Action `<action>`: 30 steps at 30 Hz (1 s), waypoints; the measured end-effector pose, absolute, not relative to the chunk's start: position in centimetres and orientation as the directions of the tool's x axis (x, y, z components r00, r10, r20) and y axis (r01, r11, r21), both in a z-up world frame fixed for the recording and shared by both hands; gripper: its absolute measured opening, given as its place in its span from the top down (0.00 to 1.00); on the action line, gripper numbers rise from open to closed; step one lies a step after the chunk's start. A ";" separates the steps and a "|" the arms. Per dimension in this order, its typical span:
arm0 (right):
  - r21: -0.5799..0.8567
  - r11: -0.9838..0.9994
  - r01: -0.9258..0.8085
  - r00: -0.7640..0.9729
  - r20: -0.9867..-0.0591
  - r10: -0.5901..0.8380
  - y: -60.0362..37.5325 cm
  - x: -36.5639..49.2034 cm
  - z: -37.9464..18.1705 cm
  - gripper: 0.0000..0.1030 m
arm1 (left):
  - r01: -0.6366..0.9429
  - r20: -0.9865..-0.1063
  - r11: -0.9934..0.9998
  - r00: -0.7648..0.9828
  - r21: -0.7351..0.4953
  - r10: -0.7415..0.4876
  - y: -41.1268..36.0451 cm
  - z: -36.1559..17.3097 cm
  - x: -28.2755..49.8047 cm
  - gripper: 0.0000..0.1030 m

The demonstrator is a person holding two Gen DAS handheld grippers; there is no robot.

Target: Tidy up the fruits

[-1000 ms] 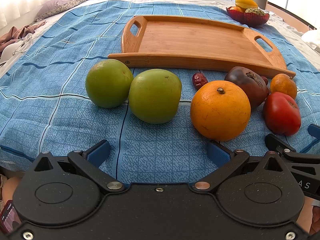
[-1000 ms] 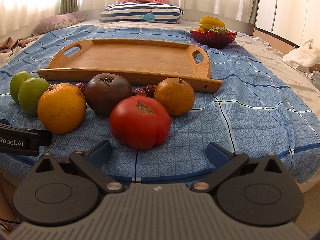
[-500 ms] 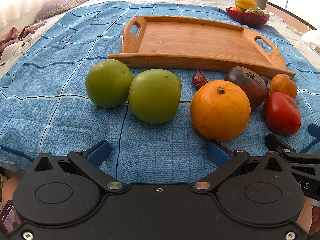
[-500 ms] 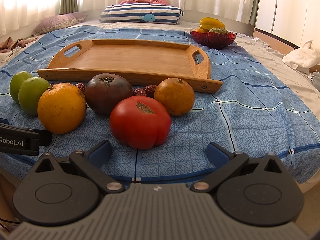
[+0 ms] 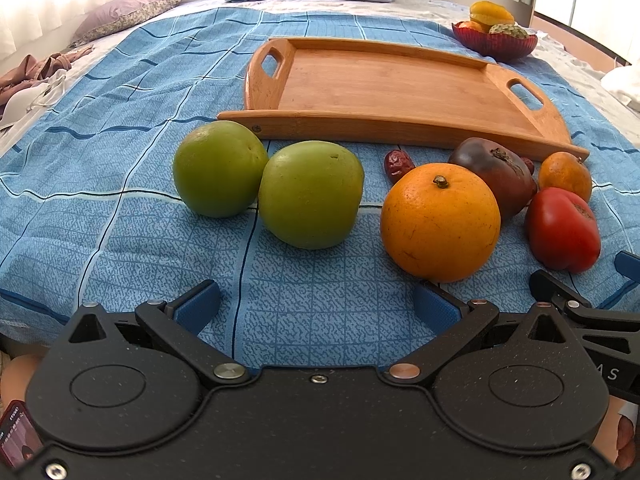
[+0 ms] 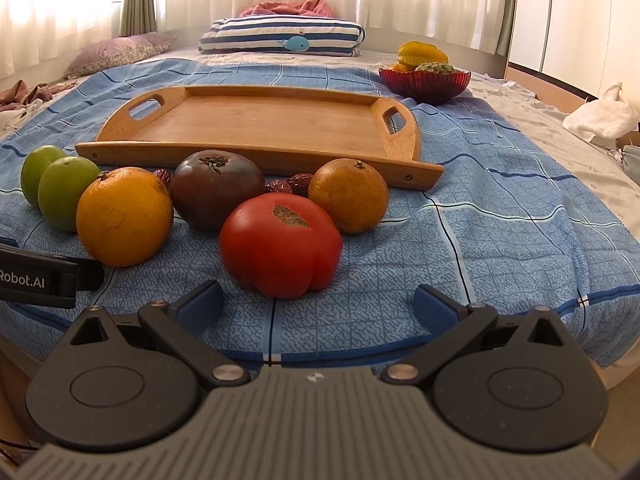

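the blue checked bedspread (image 5: pixel 120 240) covers the bed and carries every item. the wooden tray (image 6: pixel 260 128) lies flat on it, handles at both short ends, nothing in it, just behind the row of fruit.

the left gripper (image 5: pixel 316 308) sits low at the near edge of the bedspread, fingers spread wide, holding nothing; its blue pads (image 5: pixel 198 306) frame bare cloth in front of the green fruits. the right gripper (image 6: pixel 318 306) sits beside it to the right, also spread wide and holding nothing, with the red tomato (image 6: pixel 280 244) just ahead of its opening.

fruit, all on the bedspread and outside the tray:
- large orange (image 5: pixel 440 222): nearest the left gripper's right finger, touching or nearly touching the dark tomato behind it.
- two green fruits (image 5: pixel 310 194), (image 5: pixel 220 168): side by side, touching, at the left end of the row.
- red tomato: front right, apart from the large orange.
- dark tomato (image 6: pixel 218 194): behind and between the large orange and the red tomato.
- small orange (image 6: pixel 348 196): right end of the row, just behind the red tomato.
- red dates (image 6: pixel 294 184): between the fruit row and the tray's near rim; one more (image 5: pixel 398 164) lies left of the dark tomato.

a red bowl (image 6: pixel 424 84) of other fruit stands beyond the tray's far right corner, a striped pillow (image 6: pixel 280 36) farther back.
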State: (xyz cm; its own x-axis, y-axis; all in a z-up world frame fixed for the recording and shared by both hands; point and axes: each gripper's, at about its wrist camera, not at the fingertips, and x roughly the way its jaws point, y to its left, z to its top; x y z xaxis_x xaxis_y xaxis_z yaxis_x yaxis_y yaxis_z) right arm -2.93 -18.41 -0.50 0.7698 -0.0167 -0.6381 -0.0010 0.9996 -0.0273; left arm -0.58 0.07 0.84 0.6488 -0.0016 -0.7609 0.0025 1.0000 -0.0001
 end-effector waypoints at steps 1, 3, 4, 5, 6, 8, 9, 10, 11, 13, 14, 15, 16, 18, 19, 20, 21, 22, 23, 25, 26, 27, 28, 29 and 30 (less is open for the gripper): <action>-0.024 1.000 0.000 0.771 -0.636 -0.015 -18.5 -2.9 -0.5 0.00 | -0.004 -0.756 1.000 0.655 -0.005 -0.002 0.2 0.7 -0.8 0.00; -0.015 1.000 0.002 0.778 -0.628 -0.011 -18.6 -3.1 -0.6 0.00 | -0.009 -0.749 1.000 0.663 -0.003 0.004 0.2 0.6 -0.8 0.00; -0.013 1.000 0.001 0.783 -0.622 -0.009 -18.6 -3.2 -0.6 0.00 | -0.010 -0.744 1.000 0.668 0.002 0.008 0.1 0.5 -0.8 0.00; -0.017 1.000 -0.002 0.787 -0.617 -0.009 -18.6 -3.3 -0.7 0.00 | -0.009 -0.738 1.000 0.674 0.007 0.011 0.0 0.4 -0.9 0.00; -0.021 1.000 -0.003 0.789 -0.614 -0.010 -18.6 -3.4 -0.7 0.00 | -0.007 -0.731 1.000 0.682 0.010 0.012 0.0 0.3 -1.0 0.00; -0.022 1.000 0.001 0.789 -0.614 -0.014 -18.5 -3.3 -0.8 0.00 | -0.006 -0.717 1.000 0.697 0.006 0.009 0.2 0.1 -1.2 0.00; -0.024 1.000 0.005 0.791 -0.611 -0.018 -18.4 -3.3 -0.8 0.00 | -0.007 -0.711 1.000 0.703 0.004 0.008 0.2 0.1 -1.3 0.00; -0.025 1.000 0.010 0.794 -0.607 -0.023 -18.4 -3.4 -0.8 0.00 | -0.008 -0.707 1.000 0.707 0.004 0.009 0.2 0.1 -1.4 0.00; -0.027 1.000 0.016 0.797 -0.603 -0.029 -18.3 -3.5 -0.9 0.00 | -0.009 -0.704 1.000 0.710 0.006 0.011 0.2 0.1 -1.4 0.00; -0.048 0.999 0.018 0.803 -0.595 -0.043 -18.0 -3.6 -1.0 0.00 | -0.012 -0.699 1.000 0.715 0.009 0.015 0.1 0.1 -1.4 0.00; -0.054 0.998 0.017 0.803 -0.594 -0.046 -17.9 -3.6 -1.1 0.00 | -0.016 -0.697 1.000 0.717 0.009 0.017 0.0 0.2 -1.5 0.00; -0.052 0.999 0.017 0.803 -0.594 -0.045 -18.0 -3.6 -1.1 0.00 | -0.019 -0.697 1.000 0.717 0.008 0.019 0.0 0.2 -1.5 0.00; -0.047 0.999 0.015 0.802 -0.596 -0.040 -18.0 -3.5 -1.1 0.00 | -0.020 -0.697 1.000 0.717 0.006 0.019 0.0 0.3 -1.5 0.00; -0.036 0.999 0.006 0.804 -0.594 -0.026 -18.3 -3.6 -1.0 0.00 | -0.014 -0.695 1.000 0.719 0.004 0.012 0.0 0.5 -1.6 0.00; -0.032 1.000 -0.001 0.806 -0.592 -0.018 -18.4 -3.6 -1.0 0.00 | -0.007 -0.692 1.000 0.722 0.001 0.006 0.0 0.6 -1.8 0.00; -0.029 1.000 -0.007 0.810 -0.587 -0.012 -18.5 -3.6 -1.0 0.00 | -0.003 -0.689 1.000 0.724 -0.003 0.000 0.0 0.6 -1.9 0.00; -0.031 0.999 -0.011 0.813 -0.582 -0.009 -18.5 -3.7 -1.0 0.00 | 0.004 -0.685 1.000 0.728 -0.009 -0.009 0.1 0.7 -2.0 0.00; -0.037 0.999 -0.014 0.817 -0.576 -0.010 -18.5 -3.7 -1.0 0.00 | 0.011 -0.680 1.000 0.733 -0.016 -0.019 0.1 0.8 -2.1 0.00; -0.045 0.999 -0.017 0.823 -0.568 -0.011 -18.4 -3.8 -1.0 0.00 | 0.022 -0.671 0.999 0.740 -0.028 -0.035 0.1 0.9 -2.4 0.00; -0.067 0.997 -0.030 0.836 -0.548 -0.012 -18.2 -4.0 -0.9 0.00 | 0.048 -0.638 0.996 0.765 -0.071 -0.083 0.2 1.5 -2.9 0.00; -0.078 0.996 -0.034 0.844 -0.536 -0.013 -18.1 -4.1 -0.8 0.00 | 0.055 -0.622 0.994 0.777 -0.090 -0.099 0.2 1.7 -3.1 0.00; -0.086 0.996 -0.036 0.853 -0.522 -0.014 -18.0 -4.3 -0.7 0.00 | 0.059 -0.604 0.992 0.789 -0.109 -0.113 0.2 2.1 -3.3 0.00; -0.091 0.995 -0.038 0.862 -0.507 -0.014 -18.0 -4.4 -0.6 0.00 | 0.060 -0.591 0.991 0.798 -0.121 -0.121 0.1 2.4 -3.4 0.00; -0.092 0.995 -0.040 0.872 -0.490 -0.010 -18.0 -4.6 -0.4 0.00 | 0.066 -0.580 0.989 0.804 -0.130 -0.130 0.1 2.7 -3.3 0.00; -0.093 0.995 -0.043 0.880 -0.475 -0.007 -18.0 -4.7 -0.3 0.00 | 0.072 -0.572 0.988 0.809 -0.137 -0.138 -0.1 2.9 -3.3 0.00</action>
State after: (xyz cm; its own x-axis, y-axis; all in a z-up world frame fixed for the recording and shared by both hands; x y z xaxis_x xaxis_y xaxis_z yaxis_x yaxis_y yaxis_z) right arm -4.68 -18.02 -0.29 0.8799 -0.0067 -0.4751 -0.0427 0.9948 -0.0930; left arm -3.34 -0.10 2.94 0.8086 -0.1383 -0.5718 0.0724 0.9880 -0.1366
